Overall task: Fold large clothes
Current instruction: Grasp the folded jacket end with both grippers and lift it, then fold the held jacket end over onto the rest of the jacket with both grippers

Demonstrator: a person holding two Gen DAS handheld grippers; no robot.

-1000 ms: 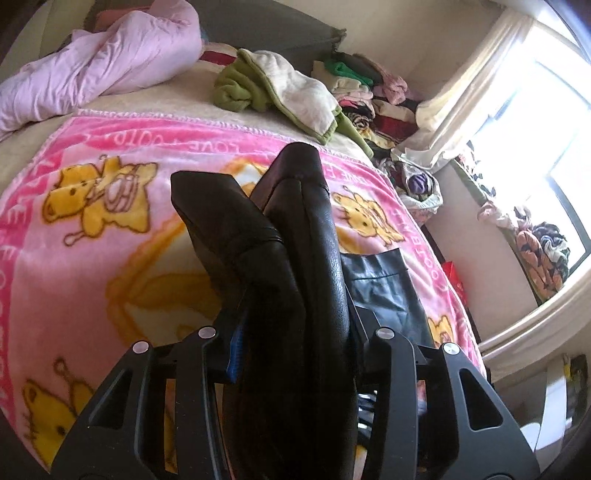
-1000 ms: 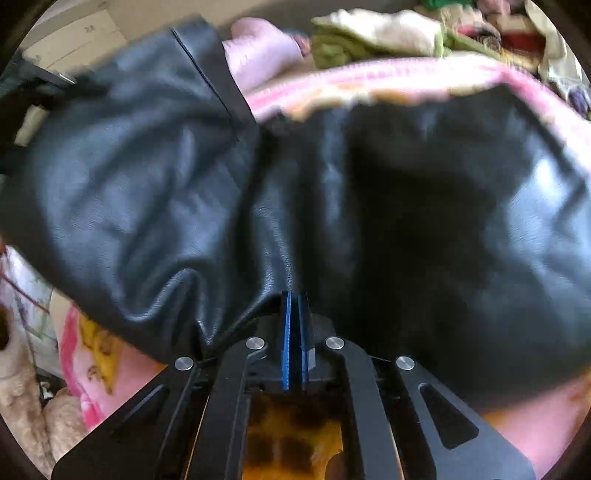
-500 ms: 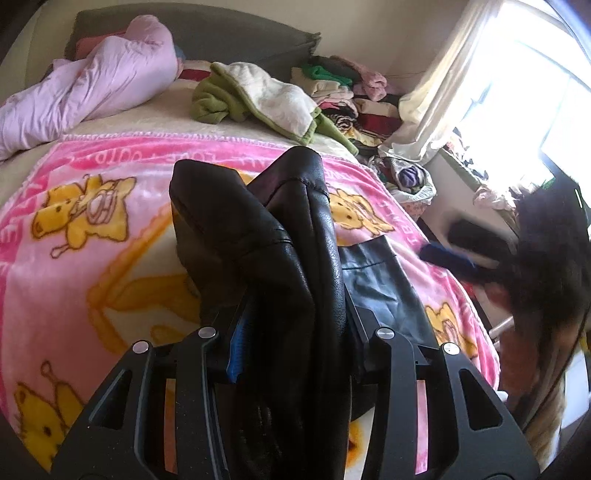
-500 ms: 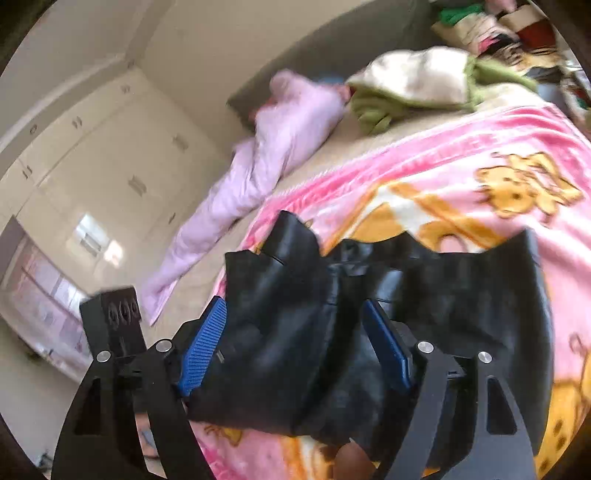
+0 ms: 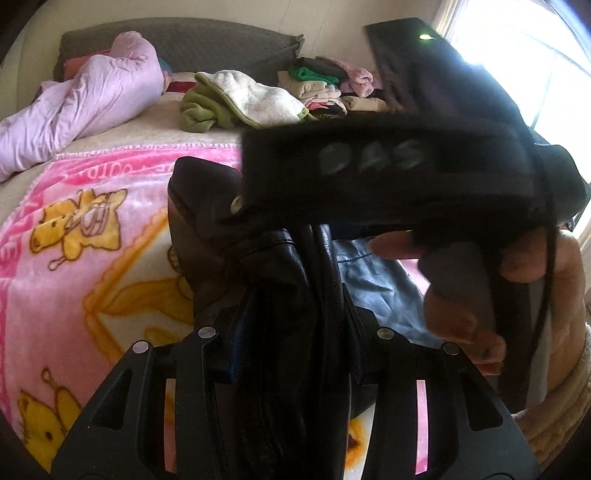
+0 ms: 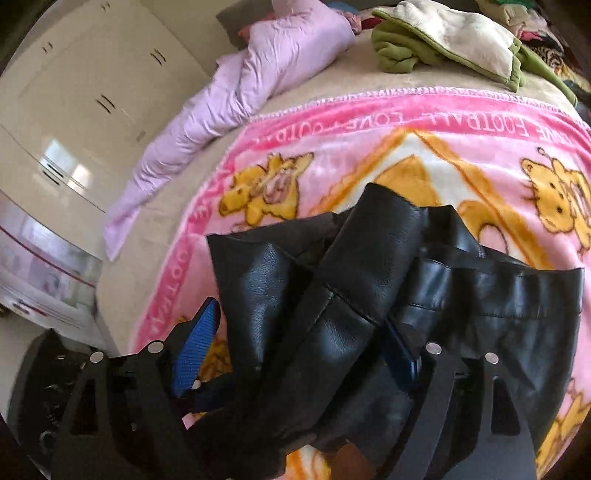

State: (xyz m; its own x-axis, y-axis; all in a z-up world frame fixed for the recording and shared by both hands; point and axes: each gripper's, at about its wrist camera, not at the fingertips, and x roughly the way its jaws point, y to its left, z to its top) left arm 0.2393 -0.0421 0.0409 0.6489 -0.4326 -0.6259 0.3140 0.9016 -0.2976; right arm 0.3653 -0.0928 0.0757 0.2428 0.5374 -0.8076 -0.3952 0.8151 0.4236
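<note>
Left gripper clamps the black leather jacket; right gripper closing, pads off it.

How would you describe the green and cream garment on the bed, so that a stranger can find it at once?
Look at the bed and its pink cartoon blanket. Just beyond the blanket's far edge lies the green and cream garment, in a loose heap. The lilac duvet to its left is one plain colour; only this piece shows olive green outside with a cream fleece lining turned up.
</note>
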